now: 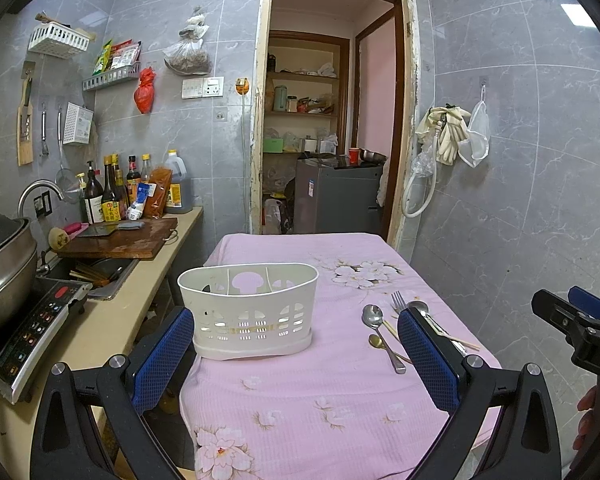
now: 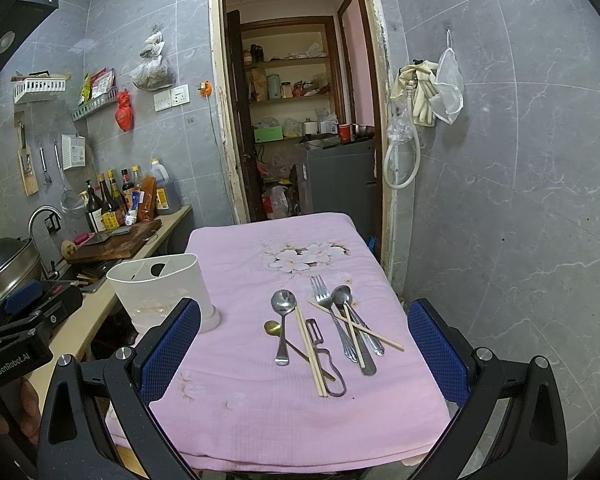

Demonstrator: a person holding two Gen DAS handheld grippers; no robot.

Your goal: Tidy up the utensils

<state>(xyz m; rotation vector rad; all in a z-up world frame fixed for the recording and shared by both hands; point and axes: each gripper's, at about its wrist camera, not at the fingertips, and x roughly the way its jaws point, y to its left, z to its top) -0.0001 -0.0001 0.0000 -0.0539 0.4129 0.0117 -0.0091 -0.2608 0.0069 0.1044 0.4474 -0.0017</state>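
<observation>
A white slotted utensil caddy (image 1: 248,312) (image 2: 162,290) stands empty on the left side of a pink flowered tablecloth (image 1: 312,396) (image 2: 252,272). To its right lie a large silver spoon (image 2: 283,320), a small gold spoon (image 2: 274,328), chopsticks (image 2: 310,354), a peeler (image 2: 324,360), a fork (image 2: 328,312) and a second spoon (image 2: 342,296) under crossed chopsticks. My left gripper (image 1: 296,354) is open, its blue pads either side of the caddy's near face, not touching. My right gripper (image 2: 304,350) is open above the utensil pile with nothing held.
A counter (image 1: 140,292) runs along the left with a cutting board (image 1: 120,240), sauce bottles (image 1: 116,196), a sink and an induction cooker (image 1: 32,328) carrying a pot. A doorway (image 1: 332,120) opens behind the table. A tiled wall (image 2: 500,200) stands close on the right.
</observation>
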